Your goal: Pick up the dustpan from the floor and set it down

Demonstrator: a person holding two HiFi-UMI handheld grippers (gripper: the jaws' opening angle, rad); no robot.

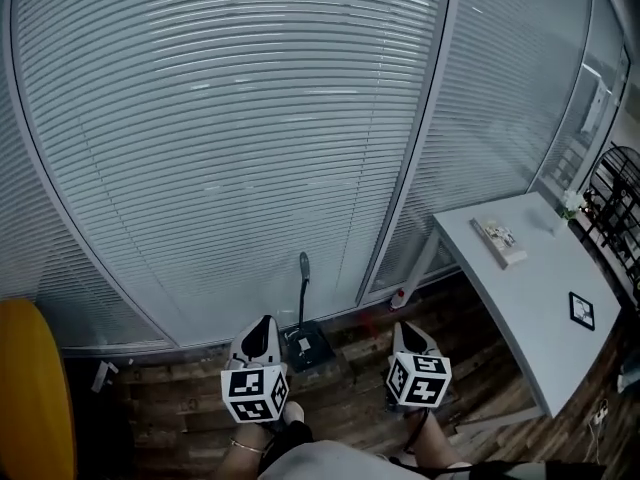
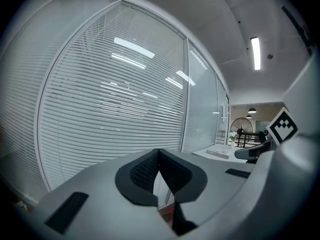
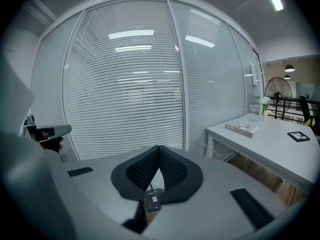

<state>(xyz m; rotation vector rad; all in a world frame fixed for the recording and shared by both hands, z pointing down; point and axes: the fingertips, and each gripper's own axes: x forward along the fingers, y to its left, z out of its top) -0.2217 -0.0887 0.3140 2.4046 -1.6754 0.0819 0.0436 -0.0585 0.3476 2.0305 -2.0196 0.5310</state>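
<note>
While nothing is gripped, status: dustpan [image 1: 308, 346] not picked up.
Dustpan place: on the wood floor [image 1: 350, 393], at the foot of the blinds [image 1: 230, 138], left of the table leg.
Dustpan pose: dark pan flat on the boards, handle stood up against the blinds.
Left tongs [image 1: 263, 323]: jaws closed tip to tip, nothing between the pads; confirmed in the left gripper view [image 2: 159, 151].
Right tongs [image 1: 405, 326]: jaws closed tip to tip, nothing held; confirmed in the right gripper view [image 3: 159, 148].
Dustpan vs tongs: seen between the two in the head view, nearer the left tongs, just right of its tip; apart from both.
Right gripper view: dustpan [image 3: 152, 200] is glimpsed below the closed tips, down on the floor, not touched.
Aim: both tongs are pointed at the blinds, marker cubes toward the person.
Table [image 1: 520, 308]: white, at the right, one corner near the blinds.
On table: book [image 1: 498, 240] near the far edge; black square card [image 1: 581, 310] toward the near right.
Rack [image 1: 615, 198]: black wire, beyond the table at the far right.
Left edge: yellow rounded surface [image 1: 30, 388], kind not made out.
Fan [image 2: 241, 125]: far background, seen in the left gripper view only.
</note>
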